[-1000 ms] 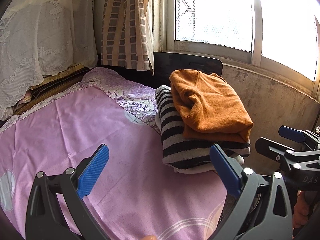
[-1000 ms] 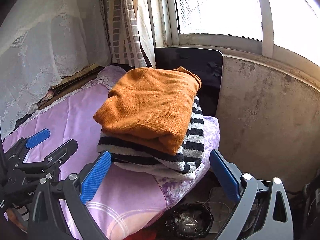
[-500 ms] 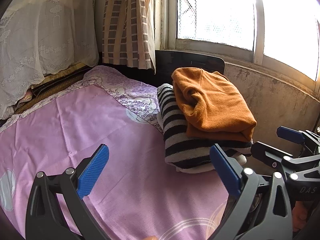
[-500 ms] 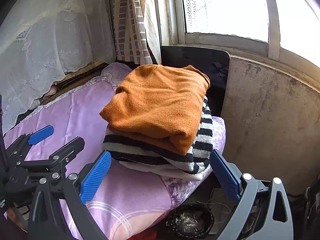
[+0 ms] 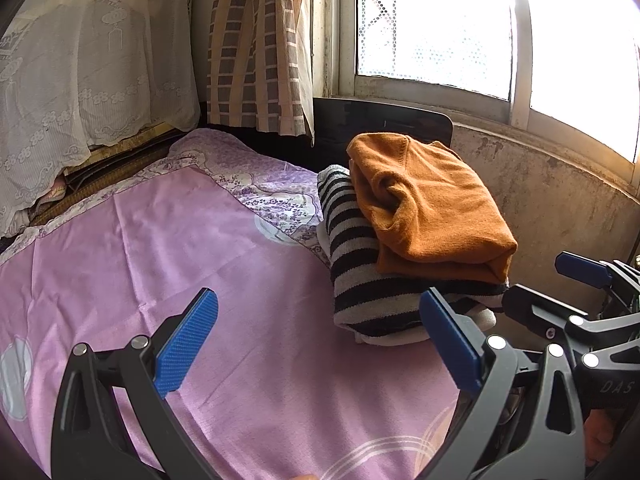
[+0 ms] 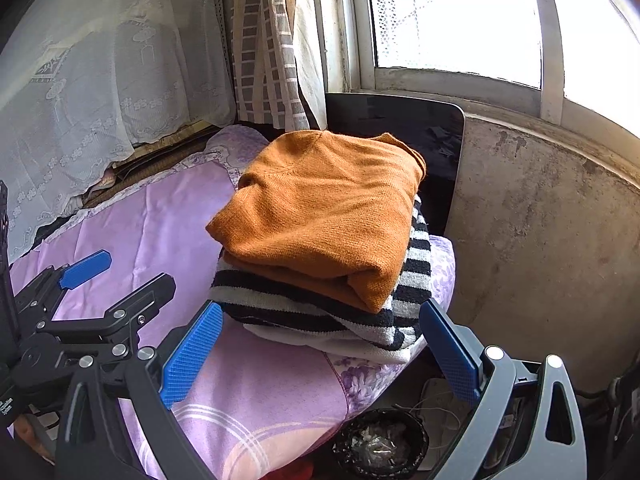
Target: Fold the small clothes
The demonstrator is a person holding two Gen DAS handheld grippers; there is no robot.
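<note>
Both tools agape, empty; orange sweater folded atop striped one.

A burnt-orange knit sweater lies on a black-and-white striped knit. The bedsheet is plain lilac-pink with a purple floral border and pale white ring motifs. The gripper pads are bright blue on black frames. The curtain is checked in tan and grey-brown; the lace cloth is off-white.
</note>
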